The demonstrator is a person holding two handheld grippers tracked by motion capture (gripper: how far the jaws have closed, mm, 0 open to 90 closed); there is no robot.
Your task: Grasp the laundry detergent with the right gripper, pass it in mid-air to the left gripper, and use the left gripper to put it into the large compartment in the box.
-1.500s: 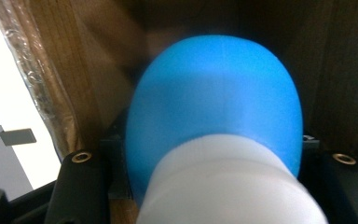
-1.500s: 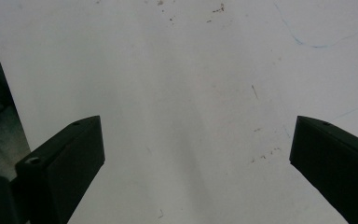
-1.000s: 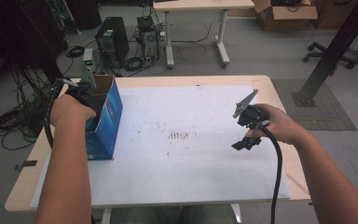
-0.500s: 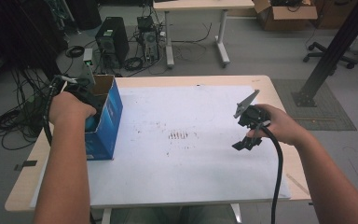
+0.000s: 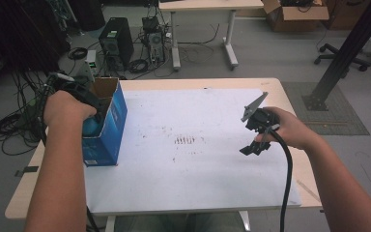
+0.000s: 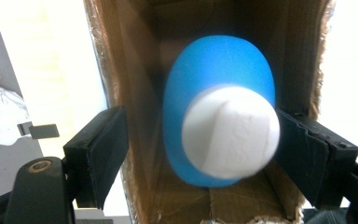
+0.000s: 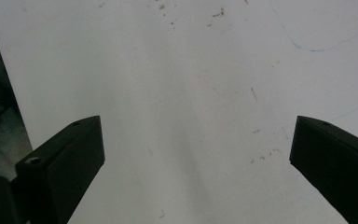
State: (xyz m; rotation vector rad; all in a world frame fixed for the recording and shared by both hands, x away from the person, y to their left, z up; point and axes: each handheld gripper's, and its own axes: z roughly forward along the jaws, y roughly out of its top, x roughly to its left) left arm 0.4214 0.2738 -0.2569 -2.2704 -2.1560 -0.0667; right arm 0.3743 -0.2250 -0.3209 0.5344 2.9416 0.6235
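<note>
Left gripper view gives us the blue bottle (image 6: pixel 214 93) with its white cap (image 6: pixel 230 130) pointing up at the camera, standing inside the open cardboard box (image 6: pixel 135 93), whose brown inner walls rise around it. Our left gripper (image 6: pixel 200 154) hangs over the box mouth; its jaws have just been opening, and now they stand apart on either side of the bottle. The left jaw sits outside the box wall, well clear of the bottle; the right jaw is right at the cap's edge, though we cannot tell if it touches. Nothing is gripped.

In the high view, the box (image 5: pixel 107 126) shows blue outer sides and stands at the left edge of the white table sheet (image 5: pixel 193 169), with our left hand (image 5: pixel 65 107) and its gripper (image 5: pixel 88 99) above the opening and a bit of the bottle (image 5: pixel 91 126) visible inside.

Well apart, near the right side, our right gripper (image 5: pixel 252 145) hovers over the bare sheet. In the right gripper view its jaws (image 7: pixel 196 154) stand wide open, holding nothing, above the speckled white surface (image 7: pixel 191 70).
</note>
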